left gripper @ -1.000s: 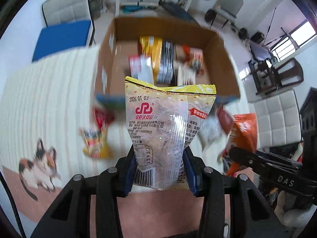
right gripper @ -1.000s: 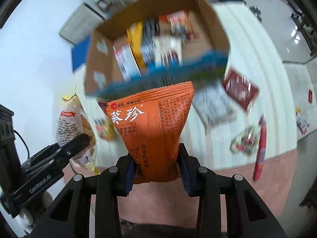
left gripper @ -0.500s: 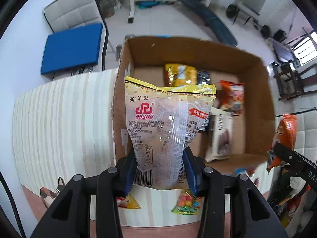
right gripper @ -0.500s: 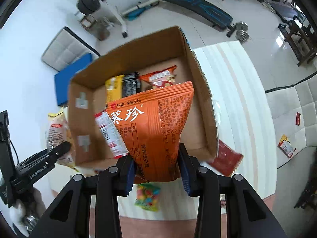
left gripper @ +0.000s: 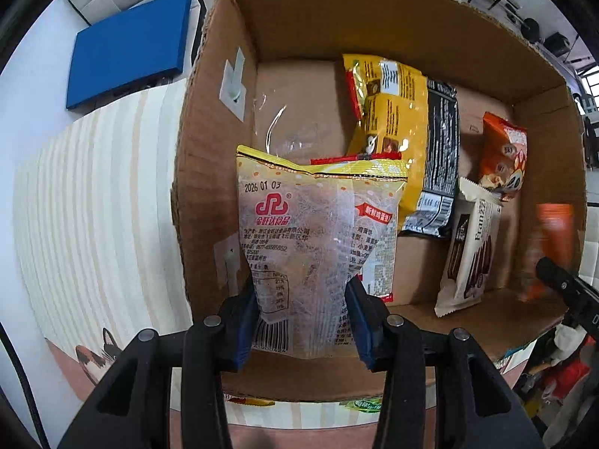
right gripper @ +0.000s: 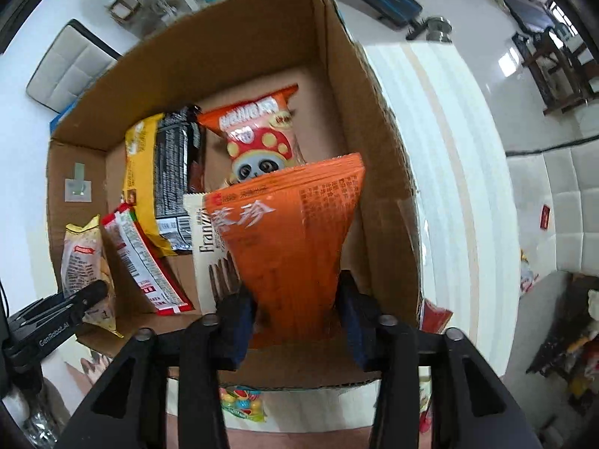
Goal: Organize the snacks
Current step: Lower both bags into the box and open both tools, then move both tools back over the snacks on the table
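Note:
My left gripper [left gripper: 302, 321] is shut on a clear and yellow snack bag [left gripper: 314, 247], held over the left part of an open cardboard box [left gripper: 209, 172]. My right gripper [right gripper: 295, 321] is shut on an orange snack bag [right gripper: 292, 239], held over the right part of the same box [right gripper: 378, 194]. Inside lie a yellow pack [left gripper: 389, 119], a black pack [left gripper: 441, 149], an orange panda pack [right gripper: 262, 134], a white Franzzi pack [left gripper: 471, 247] and a red-edged pack [right gripper: 146, 258]. The right gripper's orange bag [left gripper: 550, 247] shows blurred in the left wrist view.
The box stands on a striped cream mat [left gripper: 93, 202] with a cat picture [left gripper: 97, 351]. Loose candy packs [right gripper: 243, 404] lie on the mat in front of the box, a red pack [right gripper: 434, 318] at its right. A blue pad [left gripper: 127, 48] and gym gear lie beyond.
Both grippers have moved forward and down with their bags, from above the loose snacks on the mat to over the inside of the box. The box now fills both views.

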A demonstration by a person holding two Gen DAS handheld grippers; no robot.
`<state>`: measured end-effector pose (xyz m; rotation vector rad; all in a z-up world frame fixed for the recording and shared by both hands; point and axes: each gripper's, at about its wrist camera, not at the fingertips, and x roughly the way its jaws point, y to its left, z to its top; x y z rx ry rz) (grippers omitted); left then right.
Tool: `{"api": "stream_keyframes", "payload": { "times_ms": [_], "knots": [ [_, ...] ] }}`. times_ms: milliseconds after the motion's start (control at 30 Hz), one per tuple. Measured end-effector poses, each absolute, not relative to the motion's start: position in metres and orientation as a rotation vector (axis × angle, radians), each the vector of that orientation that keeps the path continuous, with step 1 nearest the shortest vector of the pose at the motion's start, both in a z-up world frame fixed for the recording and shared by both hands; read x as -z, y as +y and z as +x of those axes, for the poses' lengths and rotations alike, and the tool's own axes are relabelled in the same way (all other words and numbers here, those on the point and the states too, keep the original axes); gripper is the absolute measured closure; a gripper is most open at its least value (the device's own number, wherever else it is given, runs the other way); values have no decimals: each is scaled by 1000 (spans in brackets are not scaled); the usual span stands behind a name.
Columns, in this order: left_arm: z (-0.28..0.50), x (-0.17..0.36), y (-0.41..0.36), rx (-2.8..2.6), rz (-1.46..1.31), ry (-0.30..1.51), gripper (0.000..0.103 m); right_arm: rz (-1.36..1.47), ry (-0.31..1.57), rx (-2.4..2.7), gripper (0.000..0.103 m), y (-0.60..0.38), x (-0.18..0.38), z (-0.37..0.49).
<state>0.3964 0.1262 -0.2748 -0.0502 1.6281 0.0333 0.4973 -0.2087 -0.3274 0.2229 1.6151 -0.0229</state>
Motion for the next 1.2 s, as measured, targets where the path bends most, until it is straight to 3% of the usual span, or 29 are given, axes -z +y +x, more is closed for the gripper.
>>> {"api": "stream_keyframes", "payload": {
  "times_ms": [33,133,167,200,400,600,900,1033,1200],
  "knots": [
    [397,273,125,-25,-51,1619,60,210,1611,25,19,-208,327,497],
    [400,266,124,-13,-68,1592,33,193,1609,12,15,-205,324,496],
    [401,262,124,-15,-74,1581,19,189,1610,7,13,-205,323,496],
    [403,258,124,-14,-79,1573,16,183,1609,5,13,-203,321,495],
    [403,236,117,4,-84,1533,16,157,1571,-10,10,-199,308,488],
    [387,202,106,2,-54,1381,16,184,1465,-113,7,-192,283,472],
    [317,158,84,19,-53,1240,16,279,1334,-118,7,-220,234,414],
    [277,161,72,22,-54,1250,16,355,1356,-75,7,-255,235,379],
    [245,202,63,26,-83,1356,16,509,1440,55,8,-317,279,334]
  ]
}}
